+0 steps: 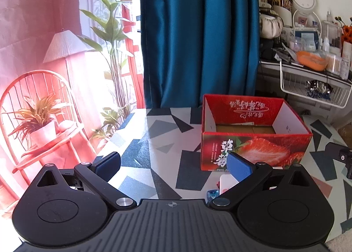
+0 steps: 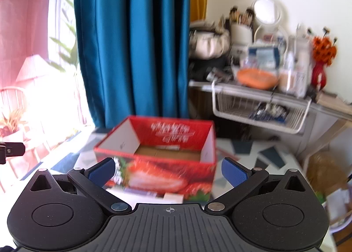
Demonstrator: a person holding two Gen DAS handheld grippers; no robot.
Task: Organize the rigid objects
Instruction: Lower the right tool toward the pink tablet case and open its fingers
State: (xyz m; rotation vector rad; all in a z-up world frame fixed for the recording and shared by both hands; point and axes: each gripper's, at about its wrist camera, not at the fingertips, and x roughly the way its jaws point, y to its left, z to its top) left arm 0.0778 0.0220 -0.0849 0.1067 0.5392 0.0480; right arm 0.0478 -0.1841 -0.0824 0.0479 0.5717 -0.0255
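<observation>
A red open-top strawberry box [image 1: 255,151] stands on the patterned table [image 1: 158,142]; its brown floor shows and looks nearly bare. My left gripper [image 1: 173,165] is open and empty, low over the table just left of the box. A white card-like item [image 1: 226,182] and a small blue shiny object [image 1: 213,193] lie by its right finger. In the blurred right wrist view, my right gripper [image 2: 168,171] is open and empty, facing the box [image 2: 162,162]. Flat white and purple items [image 2: 140,194] lie in front of the box under it.
A blue curtain [image 1: 198,36] hangs behind the table. A cluttered shelf with a wire basket [image 1: 314,89] stands at the right. A pink printed backdrop [image 1: 44,76] is on the left. The other gripper's edge [image 1: 341,155] shows at far right.
</observation>
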